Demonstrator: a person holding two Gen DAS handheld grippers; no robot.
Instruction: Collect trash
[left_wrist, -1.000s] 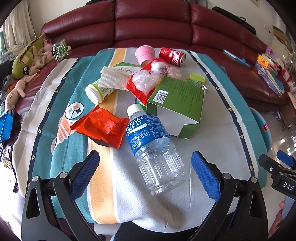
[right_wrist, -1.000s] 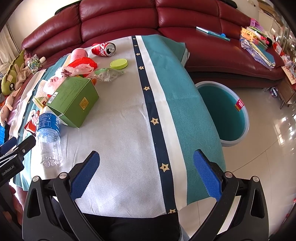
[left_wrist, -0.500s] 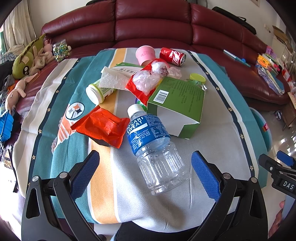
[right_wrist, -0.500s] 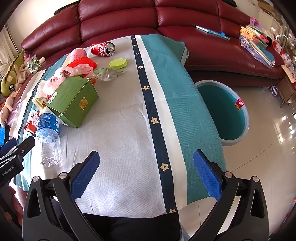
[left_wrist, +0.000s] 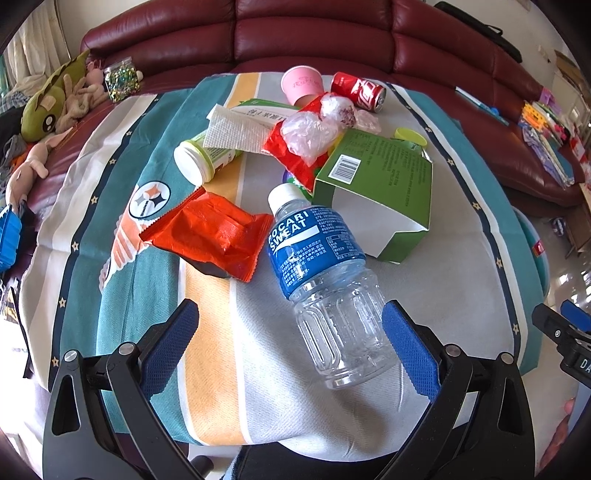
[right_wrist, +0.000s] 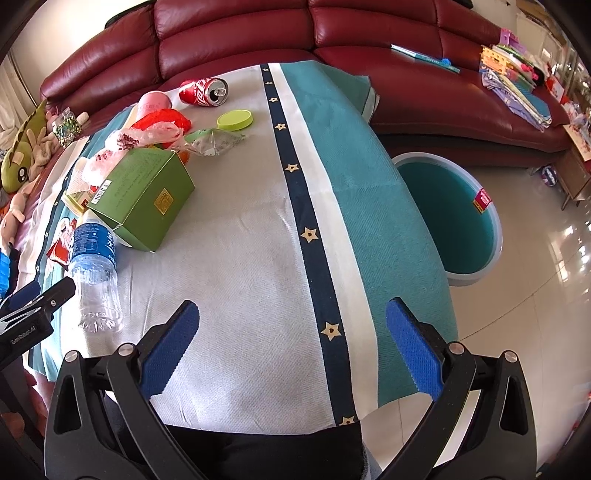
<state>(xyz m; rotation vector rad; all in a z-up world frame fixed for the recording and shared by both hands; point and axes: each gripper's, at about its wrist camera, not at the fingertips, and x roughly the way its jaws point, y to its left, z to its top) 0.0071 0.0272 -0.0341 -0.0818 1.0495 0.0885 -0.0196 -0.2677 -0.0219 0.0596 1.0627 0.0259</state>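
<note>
Striped tablecloth (right_wrist: 258, 258) covers the table in front of a maroon sofa (right_wrist: 240, 33). Left gripper (left_wrist: 290, 332): fingers spread, empty, plastic bottle (left_wrist: 325, 273) lying between them. Green carton (left_wrist: 380, 184) and orange wrapper (left_wrist: 210, 232) lie farther back. Right gripper (right_wrist: 291, 332): fingers spread, empty. Teal bin (right_wrist: 450, 206) stands on the floor at right
</note>
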